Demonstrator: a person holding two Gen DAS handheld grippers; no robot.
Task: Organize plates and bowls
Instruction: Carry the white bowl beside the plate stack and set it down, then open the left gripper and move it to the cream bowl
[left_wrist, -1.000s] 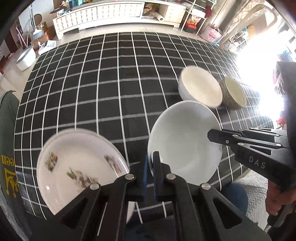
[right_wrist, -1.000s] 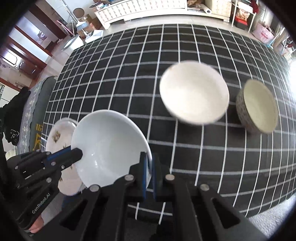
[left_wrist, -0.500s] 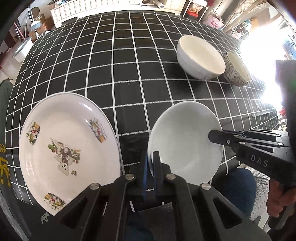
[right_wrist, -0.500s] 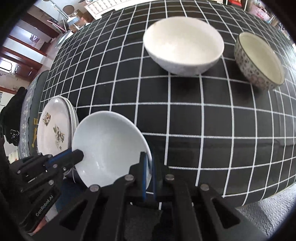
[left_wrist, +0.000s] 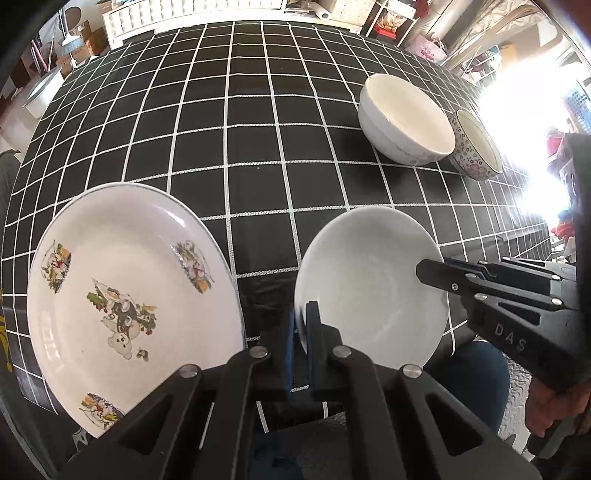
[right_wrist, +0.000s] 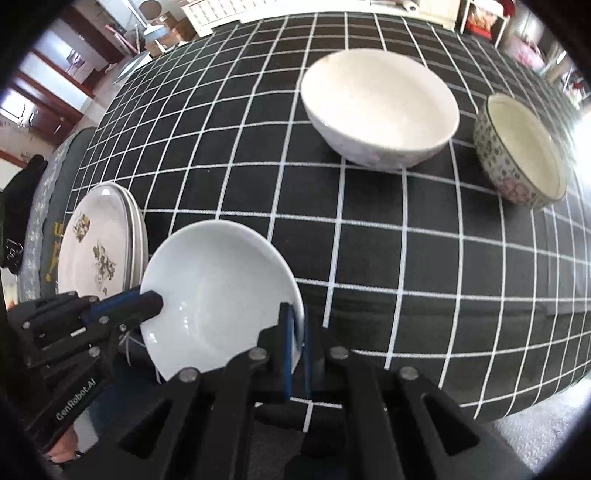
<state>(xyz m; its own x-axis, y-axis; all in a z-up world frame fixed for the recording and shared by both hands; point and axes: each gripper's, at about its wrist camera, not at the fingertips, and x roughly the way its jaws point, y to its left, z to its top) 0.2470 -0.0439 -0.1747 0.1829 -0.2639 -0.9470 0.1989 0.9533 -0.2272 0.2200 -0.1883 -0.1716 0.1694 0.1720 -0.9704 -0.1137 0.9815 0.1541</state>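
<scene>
a white dish (left_wrist: 369, 291) is clamped at opposite rims by the left gripper (left_wrist: 300, 321) and right gripper (right_wrist: 294, 325), beside stacked plates (left_wrist: 122, 295).

Bright daylight, right-side glare blowout, fisheye-warped edges, slight blur

A black-and-white checked tabletop (left_wrist: 258, 147) carries a stack of pictured plates (left_wrist: 122, 295) near its edge, a white bowl (left_wrist: 406, 118) and a flowered bowl (left_wrist: 476, 151) just beside it.

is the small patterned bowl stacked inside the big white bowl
No, the small patterned bowl sits on the checked tablecloth beside the big white bowl, to its right, not inside it.
</scene>
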